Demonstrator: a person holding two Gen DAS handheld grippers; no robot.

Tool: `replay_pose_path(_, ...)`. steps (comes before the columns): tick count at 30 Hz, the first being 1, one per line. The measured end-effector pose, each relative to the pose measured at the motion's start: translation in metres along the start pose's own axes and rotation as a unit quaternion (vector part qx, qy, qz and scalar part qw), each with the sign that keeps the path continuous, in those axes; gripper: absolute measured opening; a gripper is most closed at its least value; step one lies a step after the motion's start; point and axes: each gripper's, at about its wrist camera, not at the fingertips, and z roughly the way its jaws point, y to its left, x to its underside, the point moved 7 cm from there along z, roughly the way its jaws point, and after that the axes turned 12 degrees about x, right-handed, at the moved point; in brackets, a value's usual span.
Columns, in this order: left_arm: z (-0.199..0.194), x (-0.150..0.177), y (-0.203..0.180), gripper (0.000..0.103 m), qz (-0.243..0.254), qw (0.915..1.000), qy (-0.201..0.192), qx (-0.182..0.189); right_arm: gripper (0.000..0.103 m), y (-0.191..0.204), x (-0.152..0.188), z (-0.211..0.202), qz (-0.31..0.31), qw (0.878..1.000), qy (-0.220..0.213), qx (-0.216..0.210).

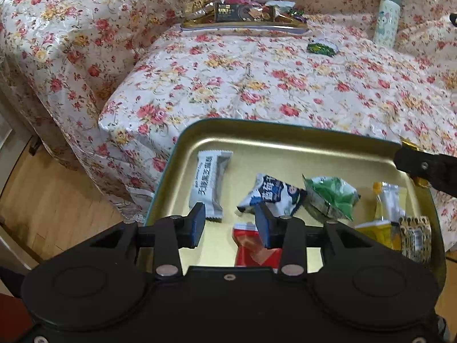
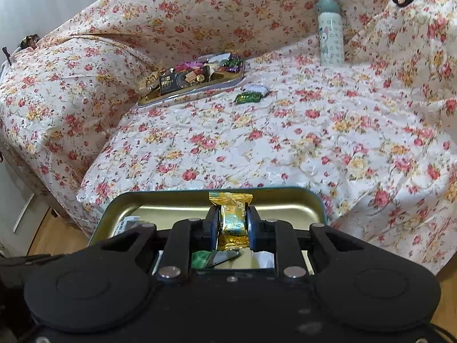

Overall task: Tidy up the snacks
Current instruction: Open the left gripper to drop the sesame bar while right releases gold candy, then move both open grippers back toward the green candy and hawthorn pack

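Note:
A gold tin tray (image 1: 285,143) with a teal rim sits at the near edge of the floral sofa seat. It holds a grey-white packet (image 1: 210,184), a blue-white packet (image 1: 271,195), a green packet (image 1: 331,197), a red packet (image 1: 251,245) and yellow packets (image 1: 385,214). My left gripper (image 1: 231,225) is open and empty above the tray. My right gripper (image 2: 230,224) is shut on a gold snack packet (image 2: 232,217) over the tray (image 2: 285,203); it enters the left wrist view (image 1: 422,168) at the right rim.
A second tray (image 2: 197,91) piled with wrapped snacks lies at the back of the seat, also in the left wrist view (image 1: 245,25). A green candy (image 2: 248,97) and a white one (image 2: 255,88) lie beside it. A pale flask (image 2: 330,34) stands against the backrest. Wooden floor (image 1: 42,194) is at left.

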Motion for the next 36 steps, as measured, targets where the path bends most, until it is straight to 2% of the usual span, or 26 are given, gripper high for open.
replay_pose_path(5, -0.001, 0.002, 0.001, 0.049, -0.006, 1.0000, -0.001, -0.001, 0.022, 0.004, 0.005, 0.002, -0.013, 1.000, 0.001, 0.009)
replay_pose_path(8, -0.001, 0.003, 0.003, 0.053, -0.010, 0.9999, -0.001, -0.001, 0.022, 0.006, 0.006, 0.000, -0.016, 1.000, -0.004, 0.007)
replay_pose_path(12, -0.001, 0.003, 0.002, 0.054, -0.008, 1.0000, 0.000, 0.000, 0.025, 0.008, 0.004, -0.004, -0.014, 1.000, -0.016, 0.000)
replay_pose_path(14, -0.001, 0.003, 0.002, 0.054, -0.008, 1.0000, -0.001, 0.000, 0.029, 0.009, 0.003, -0.007, -0.012, 1.000, -0.021, -0.005)
replay_pose_path(16, -0.001, 0.003, 0.002, 0.054, -0.008, 1.0000, 0.000, 0.000, 0.041, 0.009, 0.002, -0.009, -0.010, 1.000, -0.026, -0.005)
replay_pose_path(17, -0.001, 0.003, 0.002, 0.054, -0.008, 1.0000, 0.000, 0.001, 0.043, 0.009, 0.001, -0.010, -0.010, 1.000, -0.029, -0.004)
replay_pose_path(26, 0.000, 0.003, 0.002, 0.054, -0.008, 1.0000, 0.001, -0.001, 0.050, 0.010, 0.007, -0.007, -0.027, 0.999, -0.015, 0.015)
replay_pose_path(31, 0.000, 0.003, 0.004, 0.055, -0.010, 0.9999, 0.002, -0.003, 0.059, 0.009, 0.009, -0.007, -0.035, 0.999, -0.010, 0.029)
replay_pose_path(36, -0.001, 0.003, 0.006, 0.061, -0.014, 0.9999, -0.001, -0.005, 0.065, 0.008, 0.010, -0.008, -0.040, 0.998, -0.011, 0.041)
